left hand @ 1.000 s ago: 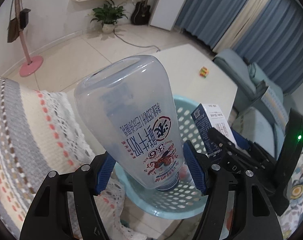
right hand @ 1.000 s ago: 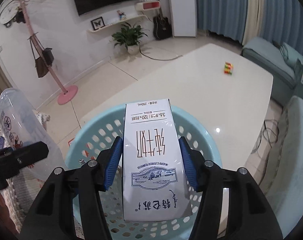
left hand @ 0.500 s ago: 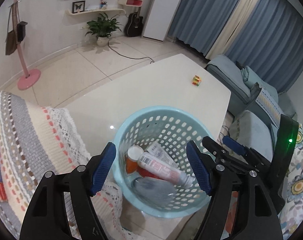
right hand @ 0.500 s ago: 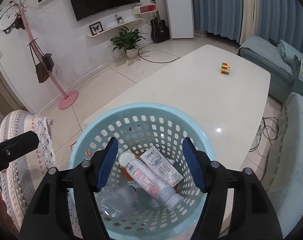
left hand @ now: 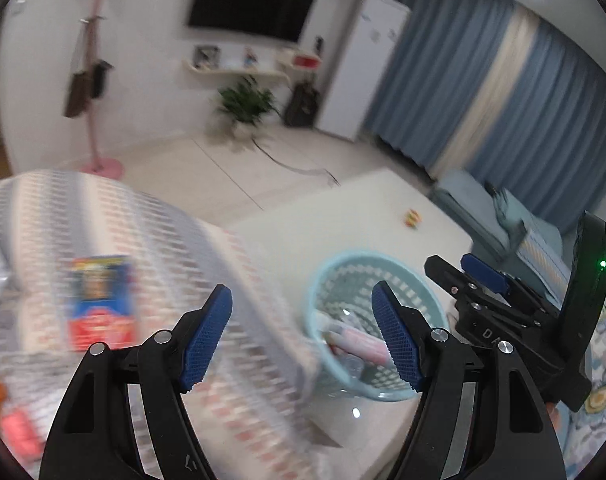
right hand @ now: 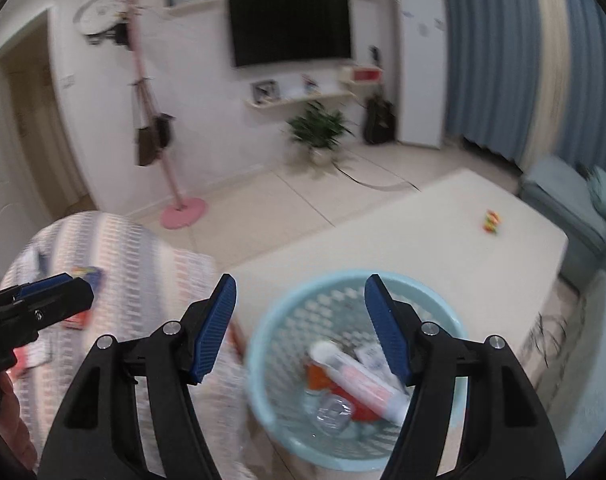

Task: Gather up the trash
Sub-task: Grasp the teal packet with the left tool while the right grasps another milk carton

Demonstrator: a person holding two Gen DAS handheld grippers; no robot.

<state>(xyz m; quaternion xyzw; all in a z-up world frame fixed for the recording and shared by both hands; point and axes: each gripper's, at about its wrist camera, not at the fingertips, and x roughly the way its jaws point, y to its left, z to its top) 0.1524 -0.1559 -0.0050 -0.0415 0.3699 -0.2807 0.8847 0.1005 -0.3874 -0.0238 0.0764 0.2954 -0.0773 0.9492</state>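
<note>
On the white table [right hand: 403, 232], a round light-blue perforated plastic basket [right hand: 279, 320] is seen, with a pink-labelled white bottle [right hand: 359, 380], a clear bottle and a carton lying inside. Both the left gripper [left hand: 303, 336] and right gripper [right hand: 301, 324] are held with fingers spread apart, nothing clamped. A blurred blue-and-red packet [left hand: 101, 300] is seen on the striped knitted cloth [left hand: 43, 216].
</note>
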